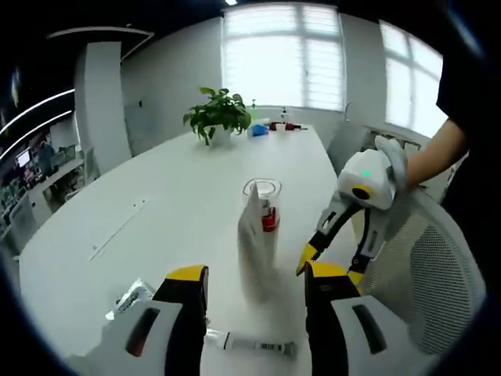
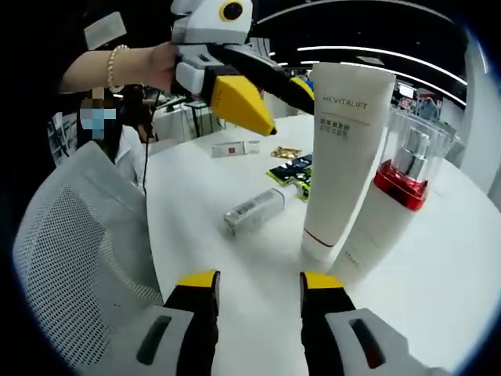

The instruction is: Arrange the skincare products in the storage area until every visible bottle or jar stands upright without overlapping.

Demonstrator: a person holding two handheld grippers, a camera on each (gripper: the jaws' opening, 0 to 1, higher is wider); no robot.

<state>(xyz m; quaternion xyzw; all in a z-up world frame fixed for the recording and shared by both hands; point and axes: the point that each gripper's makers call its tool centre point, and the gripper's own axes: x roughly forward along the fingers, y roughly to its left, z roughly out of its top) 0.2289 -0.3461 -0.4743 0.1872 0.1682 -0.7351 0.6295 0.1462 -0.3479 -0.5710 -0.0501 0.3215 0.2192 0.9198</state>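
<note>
Big white meeting table [image 1: 156,196] in an office, bright windows and a potted plant [image 1: 219,114] at the far end. Near the edge a white tube [image 2: 344,157] stands upright on its cap, and a pump bottle [image 2: 399,196] with a red collar and clear cap leans against it. A smaller white bottle [image 2: 254,210] lies flat nearby. Left gripper [image 1: 254,286] hangs open with nothing in it, right gripper [image 2: 258,294] same deal, jaws apart and empty
</note>
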